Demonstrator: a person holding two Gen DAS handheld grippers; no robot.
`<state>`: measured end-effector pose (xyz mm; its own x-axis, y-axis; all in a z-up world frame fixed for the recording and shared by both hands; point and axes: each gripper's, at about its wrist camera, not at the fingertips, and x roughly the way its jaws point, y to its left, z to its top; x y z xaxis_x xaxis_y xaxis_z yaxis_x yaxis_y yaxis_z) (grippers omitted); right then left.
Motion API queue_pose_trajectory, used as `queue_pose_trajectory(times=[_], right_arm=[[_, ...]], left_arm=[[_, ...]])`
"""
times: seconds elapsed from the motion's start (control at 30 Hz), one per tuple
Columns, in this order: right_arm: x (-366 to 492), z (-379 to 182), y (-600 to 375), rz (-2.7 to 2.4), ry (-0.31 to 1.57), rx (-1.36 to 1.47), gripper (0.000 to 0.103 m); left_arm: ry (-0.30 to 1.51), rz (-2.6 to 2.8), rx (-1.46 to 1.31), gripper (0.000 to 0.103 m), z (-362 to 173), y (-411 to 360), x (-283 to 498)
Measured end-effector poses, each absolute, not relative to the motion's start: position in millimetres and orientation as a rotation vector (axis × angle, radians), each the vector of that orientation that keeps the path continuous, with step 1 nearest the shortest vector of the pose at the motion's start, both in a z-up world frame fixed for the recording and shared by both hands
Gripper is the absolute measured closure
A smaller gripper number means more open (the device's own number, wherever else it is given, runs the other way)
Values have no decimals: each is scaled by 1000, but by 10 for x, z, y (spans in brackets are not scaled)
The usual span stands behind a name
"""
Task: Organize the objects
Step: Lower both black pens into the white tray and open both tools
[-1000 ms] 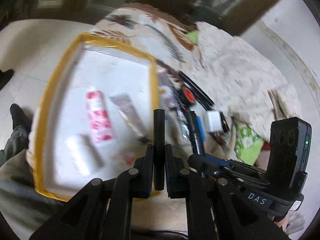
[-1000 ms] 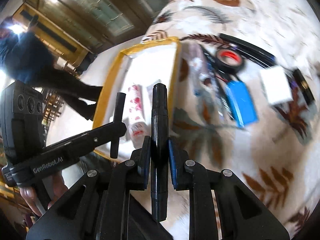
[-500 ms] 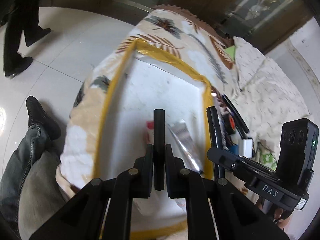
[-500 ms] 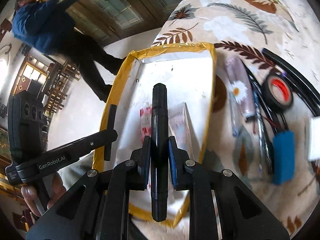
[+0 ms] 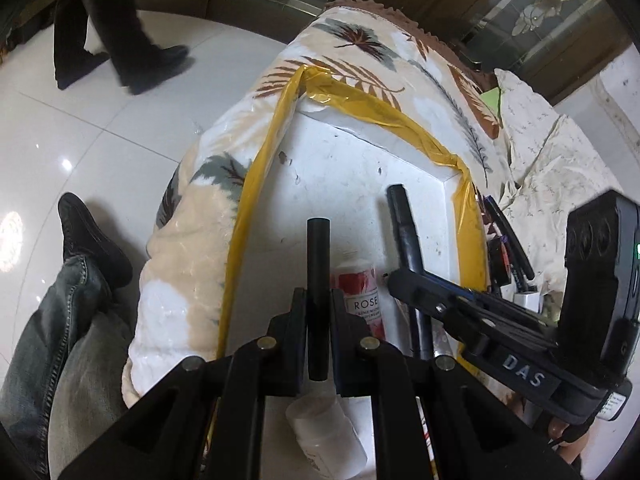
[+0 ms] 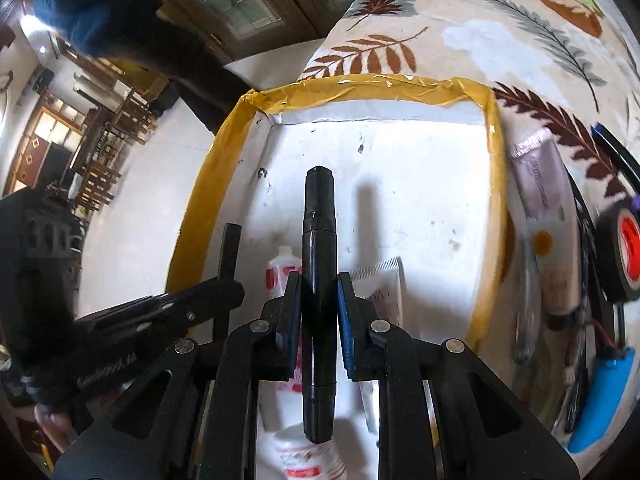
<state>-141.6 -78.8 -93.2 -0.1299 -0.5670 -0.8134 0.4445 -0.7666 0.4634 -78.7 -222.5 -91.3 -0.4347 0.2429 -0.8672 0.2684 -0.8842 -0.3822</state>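
A white tray with a yellow taped rim (image 5: 272, 148) (image 6: 360, 86) lies on a leaf-print blanket. My left gripper (image 5: 318, 304) is shut on a thin black stick (image 5: 318, 272), held above the tray. My right gripper (image 6: 319, 308) is shut on a thick black marker (image 6: 319, 248), also above the tray; it shows in the left wrist view (image 5: 406, 236). In the tray lie a red-and-white rose cream tube (image 5: 362, 304) (image 6: 280, 268), a silver tube (image 6: 384, 284) and a white bottle (image 5: 324, 436).
Right of the tray on the blanket (image 6: 460, 12) lie a lilac tube (image 6: 548, 216), a roll of black tape with a red core (image 6: 624, 256), a blue battery pack (image 6: 600, 396) and black pens (image 5: 508, 240). A person's legs (image 5: 116, 32) stand on the tiled floor.
Both grippers have moved left from above the loose items to above the tray, each still holding its black object. The person in the background has walked.
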Motion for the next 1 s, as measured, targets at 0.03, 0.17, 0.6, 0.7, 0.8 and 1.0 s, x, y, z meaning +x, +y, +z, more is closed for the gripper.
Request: queue_pose_trajectory(times=[0.03, 0.17, 0.6, 0.7, 0.8, 1.0], right_arm=[[-1420, -944, -808, -1953, -136, 1479, 87], [-1426, -1012, -896, -1953, -107, 1486, 87], [-1431, -1055, -843, -1941, -151, 1495, 86], [-1432, -1044, -769, -1916, -217, 1502, 81], [-1363, -912, -681, -1911, -258, 1457, 62], [-1075, -602, -318, -1932, -328, 1374, 60]], left_arm=[[739, -2544, 1660, 94, -910, -2213, -784], [705, -2549, 1657, 94, -901, -2192, -778], [693, -2542, 1641, 93, -898, -2184, -766], [725, -2544, 1632, 93, -892, -2211, -762], [780, -2553, 1614, 93, -880, -2251, -742], [579, -2644, 1504, 54, -637, -2005, -620]])
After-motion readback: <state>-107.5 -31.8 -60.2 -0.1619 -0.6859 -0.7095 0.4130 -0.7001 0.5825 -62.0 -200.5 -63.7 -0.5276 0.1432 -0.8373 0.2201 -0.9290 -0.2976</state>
